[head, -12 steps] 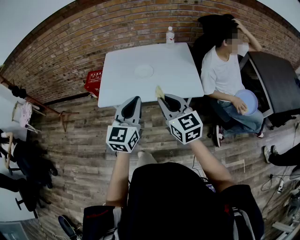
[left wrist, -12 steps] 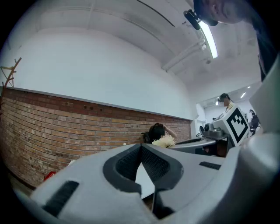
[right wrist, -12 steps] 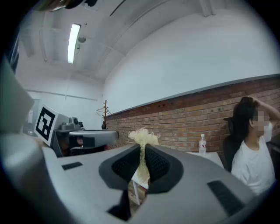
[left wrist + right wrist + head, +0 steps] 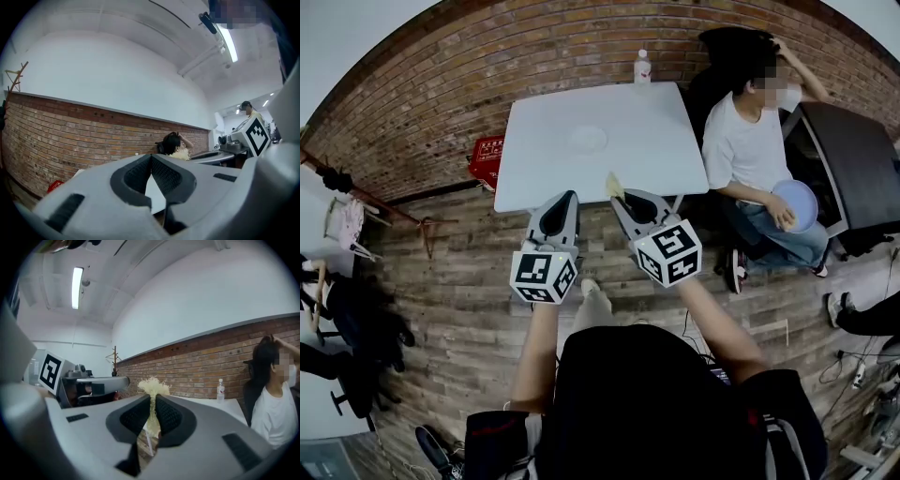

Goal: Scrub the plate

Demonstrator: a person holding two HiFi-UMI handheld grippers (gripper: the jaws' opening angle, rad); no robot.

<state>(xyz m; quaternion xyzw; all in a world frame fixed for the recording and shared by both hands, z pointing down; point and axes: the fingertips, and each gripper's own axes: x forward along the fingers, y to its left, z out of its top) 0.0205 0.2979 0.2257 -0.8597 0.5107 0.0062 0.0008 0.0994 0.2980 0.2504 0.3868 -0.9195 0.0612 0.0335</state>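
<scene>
I counted one table (image 4: 647, 141), with one plate (image 4: 588, 141) near its middle and one bottle (image 4: 642, 67) at its far edge. There were two grippers, the left gripper (image 4: 565, 196) and the right gripper (image 4: 622, 198), and only one scrubber (image 4: 616, 184). One red crate (image 4: 487, 159) stood off the table's left edge. One seated person (image 4: 750, 141) was by the right edge, with one blue bowl (image 4: 795, 202).

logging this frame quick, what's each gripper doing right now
Left gripper: shut, nothing between its jaws.
Right gripper: shut on the yellow scrub pad.
</scene>
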